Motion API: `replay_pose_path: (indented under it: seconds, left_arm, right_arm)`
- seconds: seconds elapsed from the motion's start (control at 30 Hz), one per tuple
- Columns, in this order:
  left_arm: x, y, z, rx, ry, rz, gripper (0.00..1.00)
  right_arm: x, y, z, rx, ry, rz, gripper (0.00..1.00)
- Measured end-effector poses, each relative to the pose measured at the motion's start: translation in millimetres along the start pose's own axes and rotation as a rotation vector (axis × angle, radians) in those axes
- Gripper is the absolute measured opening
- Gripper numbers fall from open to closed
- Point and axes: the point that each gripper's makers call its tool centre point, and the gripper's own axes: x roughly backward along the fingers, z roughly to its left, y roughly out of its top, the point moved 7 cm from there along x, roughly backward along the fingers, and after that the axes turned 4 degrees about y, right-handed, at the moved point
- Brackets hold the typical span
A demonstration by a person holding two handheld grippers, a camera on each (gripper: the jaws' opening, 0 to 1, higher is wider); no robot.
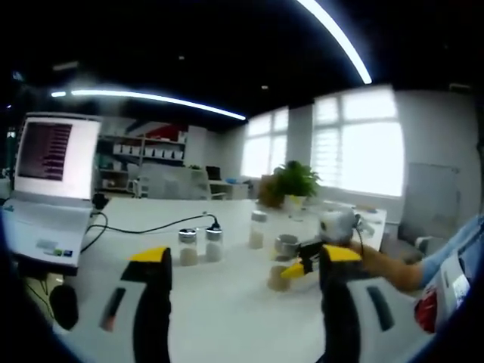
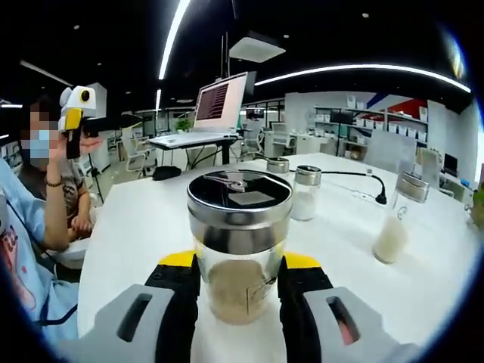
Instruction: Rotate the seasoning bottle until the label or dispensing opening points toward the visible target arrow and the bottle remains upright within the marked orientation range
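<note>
Tan-powder seasoning bottle (image 2: 239, 249) clamped in right gripper (image 2: 239, 291).

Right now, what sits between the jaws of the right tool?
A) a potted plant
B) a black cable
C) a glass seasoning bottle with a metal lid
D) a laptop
C: in the right gripper view the seasoning bottle, glass with a metal lid and brownish powder inside, stands upright on the white table, with the jaws of the right tool closed against both its sides.
</note>
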Motion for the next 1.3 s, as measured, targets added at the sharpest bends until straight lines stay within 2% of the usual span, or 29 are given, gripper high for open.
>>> replay_pose_path:
  seconds: [0.23,0.53,0.97,1.3]
  left_arm:
    - [-1,-0.8,-1.3,-0.001,-0.005,0.006,0.84]
    - [-1,-1.9,-1.0,0.006,-0.006,0.007,0.84]
    - [-1,-1.4,-3.4,0.011,-0.015,0.001,0.84]
    - [0,-1.9,-1.2,0.015,-0.005,0.006,0.84]
  right_arm:
    - [0,0.1,3,-0.037,-0.132,0.027,0.40]
    - [-2,1.4,5,-0.075,-0.255,0.049,0.39]
    - [-3,0.5,10,-0.114,-0.394,0.029,0.39]
    - [-6,-0.2,13,-0.114,-0.442,0.014,0.40]
